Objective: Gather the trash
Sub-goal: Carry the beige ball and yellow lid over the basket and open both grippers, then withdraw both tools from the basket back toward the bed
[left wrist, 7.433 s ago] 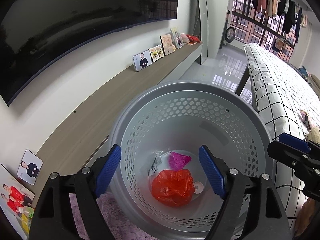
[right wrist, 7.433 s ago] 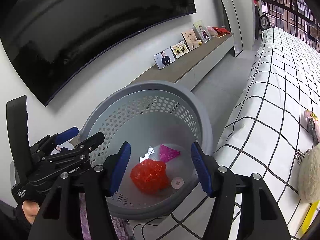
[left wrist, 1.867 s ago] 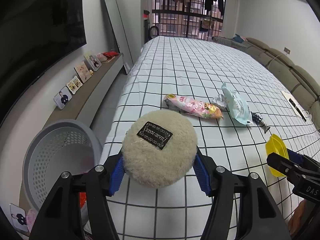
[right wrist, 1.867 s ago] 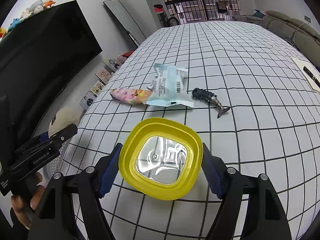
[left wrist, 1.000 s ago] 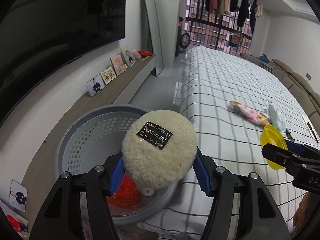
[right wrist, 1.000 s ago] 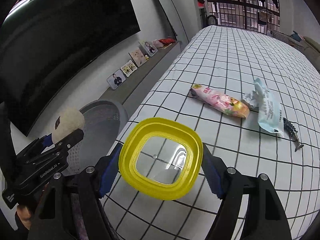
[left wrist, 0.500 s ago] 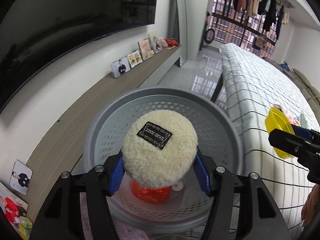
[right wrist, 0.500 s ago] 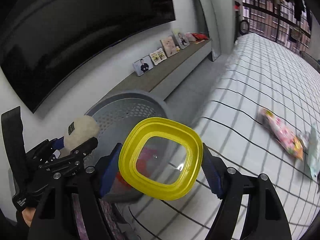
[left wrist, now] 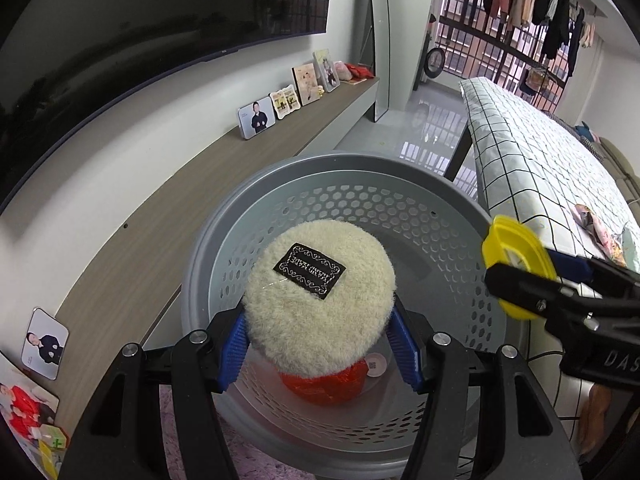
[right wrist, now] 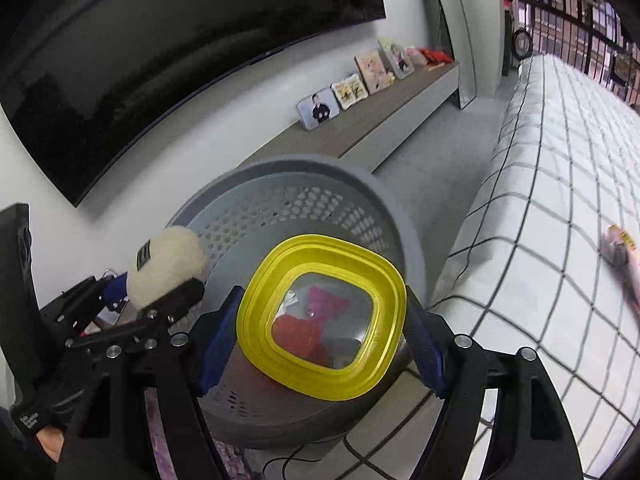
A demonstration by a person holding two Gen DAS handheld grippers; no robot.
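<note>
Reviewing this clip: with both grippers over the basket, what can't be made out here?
- Basket floor, left wrist view: mostly hidden by the fluffy pad in the left gripper; only part of the red bag shows.
- Basket contents, right wrist view: seen only through the yellow lid in the right gripper.
- Wrapper on the bed, right wrist view: motion-blurred.

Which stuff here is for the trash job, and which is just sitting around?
For the job: fluffy round pad in the left gripper, yellow lid in the right gripper, grey basket, red bag.

Just sitting around: photo frames, TV, mirror.
</note>
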